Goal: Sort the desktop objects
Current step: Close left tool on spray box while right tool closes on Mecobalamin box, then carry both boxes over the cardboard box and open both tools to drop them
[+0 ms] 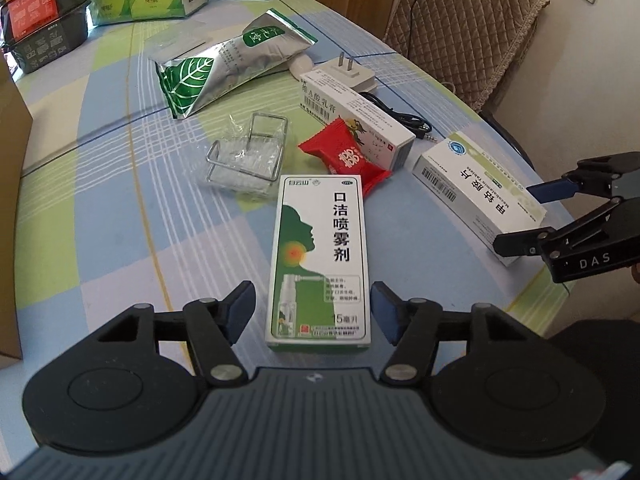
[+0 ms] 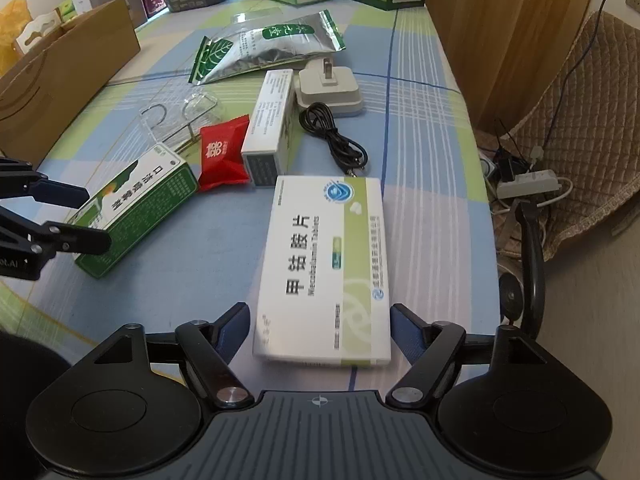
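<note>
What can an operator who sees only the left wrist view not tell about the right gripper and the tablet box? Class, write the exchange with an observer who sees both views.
Operator: I see the right gripper only from the side. Is it lined up on the tablet box?
Observer: Yes. The right gripper is open, with one finger on each side of the near end of the tablet box.
Operator: What lies just beyond that box's far end?
Observer: The black cable lies there in a loose coil, with its plug end close to the box's far edge.
</note>
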A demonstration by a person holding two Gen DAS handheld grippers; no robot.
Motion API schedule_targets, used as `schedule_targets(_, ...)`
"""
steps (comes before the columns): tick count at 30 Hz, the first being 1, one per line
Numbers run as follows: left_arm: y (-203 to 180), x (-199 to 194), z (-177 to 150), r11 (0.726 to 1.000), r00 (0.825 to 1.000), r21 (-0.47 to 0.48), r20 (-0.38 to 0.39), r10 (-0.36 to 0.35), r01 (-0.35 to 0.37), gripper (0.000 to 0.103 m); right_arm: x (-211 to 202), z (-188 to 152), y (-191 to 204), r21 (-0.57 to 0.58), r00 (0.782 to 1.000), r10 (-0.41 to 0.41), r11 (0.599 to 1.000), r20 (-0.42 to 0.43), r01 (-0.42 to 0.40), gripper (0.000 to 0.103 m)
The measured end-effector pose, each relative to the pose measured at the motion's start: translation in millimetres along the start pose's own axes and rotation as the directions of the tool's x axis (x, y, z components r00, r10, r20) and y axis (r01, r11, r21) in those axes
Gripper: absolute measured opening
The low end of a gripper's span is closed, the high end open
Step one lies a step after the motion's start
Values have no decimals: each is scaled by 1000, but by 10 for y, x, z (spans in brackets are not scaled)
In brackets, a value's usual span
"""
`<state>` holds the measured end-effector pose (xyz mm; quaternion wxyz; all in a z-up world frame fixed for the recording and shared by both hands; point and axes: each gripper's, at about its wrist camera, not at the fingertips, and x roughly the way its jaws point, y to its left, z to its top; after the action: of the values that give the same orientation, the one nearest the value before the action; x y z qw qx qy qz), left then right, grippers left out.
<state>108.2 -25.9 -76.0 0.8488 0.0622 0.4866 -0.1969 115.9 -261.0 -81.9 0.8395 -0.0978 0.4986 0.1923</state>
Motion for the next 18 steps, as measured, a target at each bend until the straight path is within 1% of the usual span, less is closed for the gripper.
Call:
schedule_targets(5,-29,158,54,1000,1000,24,-20,-7,8,59,111,83,-31,4,1000,-2,1000,-2,2,75)
schedule_targets(9,-11,246,72,1000,999,20,-31,-10,11,57,176,118,-45,10,1000,0,1000,-1,0,75)
schedule_targets(10,0,258,71,1000,999,17,-32,-9,9,56,194,124,-43,11,1000,4,1000,-5,-4,75)
schedule_targets(11,12,268,69,1000,999,14,-32,-8,9,51,210,127,-37,13,1000,0,1000,-6,0,72)
schedule_targets(12,16,265,71,1000,1000,18,-29,-6,6,51,209,127,-28,9,1000,-18,1000,0,18,68)
schedule_targets(14,24,259,86,1000,999,19,-44,5,-4,51,194,128,-26,19,1000,-20,1000,-2,21,68)
schedule_targets(18,50,137,97,1000,999,17,-34,12,-12,50,56,96,-23,49,999,-22,999,25,21,68)
